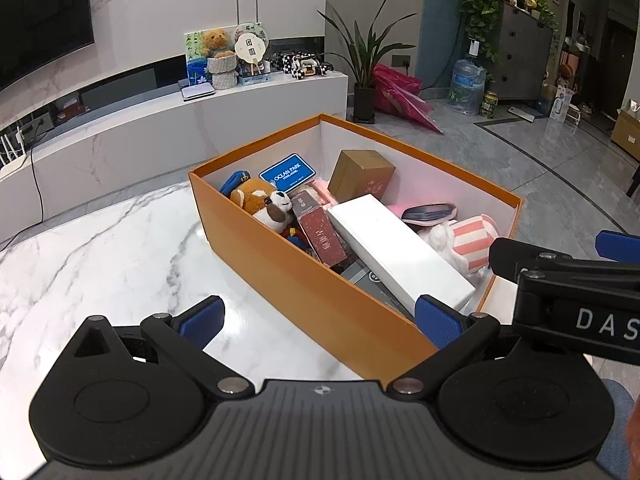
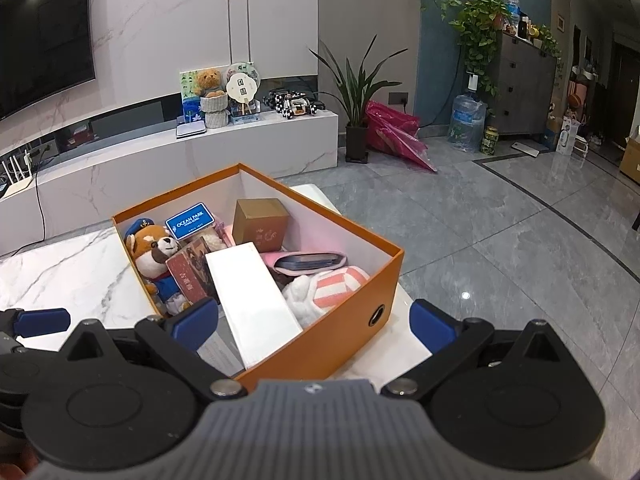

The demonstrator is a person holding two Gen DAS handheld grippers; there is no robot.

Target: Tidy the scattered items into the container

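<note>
The orange box sits on the marble table, packed full: plush at its 9 o'clock end, white carton slanted across the middle, striped toy at 3. The left gripper and right gripper both hang spread wide, empty. No strays show on the table (what's visible of it), so scan the edges, then back off without knocking the carton.
</note>
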